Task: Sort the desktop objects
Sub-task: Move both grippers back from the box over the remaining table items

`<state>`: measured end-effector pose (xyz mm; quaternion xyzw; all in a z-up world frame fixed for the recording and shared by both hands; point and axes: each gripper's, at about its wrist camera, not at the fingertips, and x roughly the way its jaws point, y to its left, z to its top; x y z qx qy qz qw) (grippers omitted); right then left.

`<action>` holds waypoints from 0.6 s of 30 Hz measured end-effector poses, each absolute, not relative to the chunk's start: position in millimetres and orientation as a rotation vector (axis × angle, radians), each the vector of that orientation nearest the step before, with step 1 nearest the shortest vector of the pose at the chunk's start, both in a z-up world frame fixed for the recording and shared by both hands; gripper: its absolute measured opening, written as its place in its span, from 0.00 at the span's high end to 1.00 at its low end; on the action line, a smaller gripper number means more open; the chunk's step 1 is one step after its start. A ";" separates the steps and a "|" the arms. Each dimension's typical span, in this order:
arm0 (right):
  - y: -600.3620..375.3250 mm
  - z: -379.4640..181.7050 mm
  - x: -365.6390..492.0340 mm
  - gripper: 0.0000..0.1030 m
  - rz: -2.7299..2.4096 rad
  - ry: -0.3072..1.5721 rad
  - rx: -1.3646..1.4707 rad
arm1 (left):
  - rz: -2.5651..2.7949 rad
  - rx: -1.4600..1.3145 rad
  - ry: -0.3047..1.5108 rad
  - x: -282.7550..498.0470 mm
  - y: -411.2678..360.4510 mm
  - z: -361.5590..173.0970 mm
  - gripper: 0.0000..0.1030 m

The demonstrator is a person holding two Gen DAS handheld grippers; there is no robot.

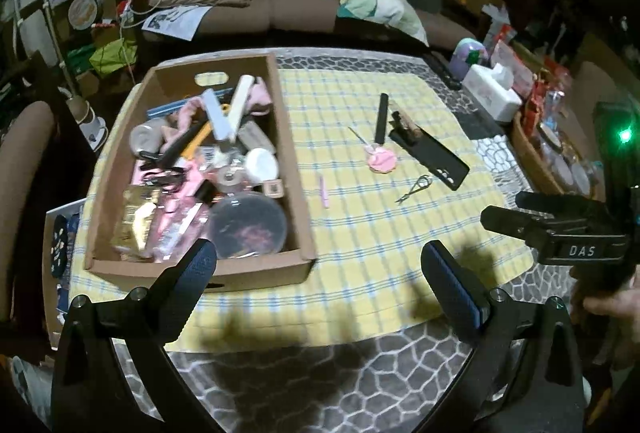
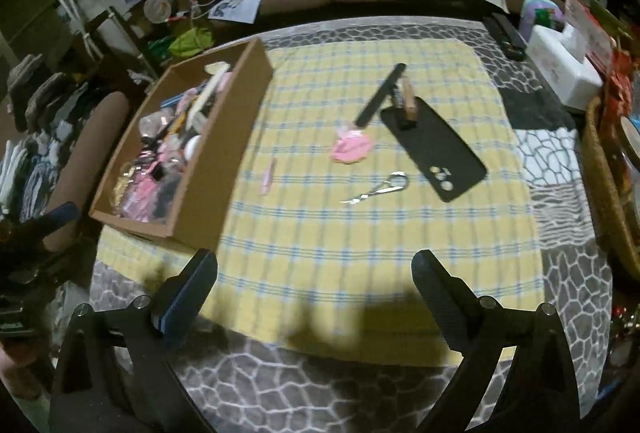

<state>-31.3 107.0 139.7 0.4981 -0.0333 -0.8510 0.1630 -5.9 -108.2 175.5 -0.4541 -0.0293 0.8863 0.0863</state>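
Lying loose on the yellow checked cloth [image 2: 360, 233] are six small things: one black phone case [image 2: 434, 153] with its camera holes toward the near edge, one long black strip [image 2: 380, 95] angled against the case's far end, one brown clip-like piece [image 2: 406, 101] just beside that strip and resting on the case's far corner, one pink frilly piece [image 2: 352, 149] at the strip's near end, one small pair of silver scissors [image 2: 380, 189] between the pink piece and the near edge, and one thin pink stick [image 2: 267, 177] closer to the box. One cardboard box [image 2: 224, 137] stands on the left part of the cloth, crammed with items too jumbled to count; a round clear lidded tub [image 1: 248, 225] at its near end, a white round jar [image 1: 262, 163] and a white flat stick [image 1: 240, 105] can be told apart. Past the cloth, on the right, sits one white tissue box [image 2: 560, 69]. There are two claws. The left gripper [image 1: 318, 273] hovers over the near edge of the cloth by the box's near right corner, its fingers spread wide, released, with nothing between them. The right gripper [image 2: 316, 281] is likewise spread wide and empty over the near edge of the cloth, its pads [image 2: 188, 293] touching nothing; a hand [image 1: 608, 305] shows at the handle in the left view.
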 end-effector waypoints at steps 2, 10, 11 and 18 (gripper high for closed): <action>116.7 134.6 -34.4 0.03 -2.445 -0.101 1.421 | 2.632 -1.357 -0.085 -11.0 -95.7 169.2 0.00; 141.1 111.0 -54.9 0.03 -2.515 -0.032 1.422 | 2.586 -1.410 -0.072 -38.3 -51.8 130.9 0.00; 143.6 108.4 -58.2 0.03 -2.525 -0.019 1.423 | 2.580 -1.416 -0.067 -42.5 -47.7 125.6 0.00; 170.6 83.4 -83.6 0.03 -2.650 0.202 1.465 | 2.538 -1.390 -0.023 -69.7 -21.2 86.8 0.00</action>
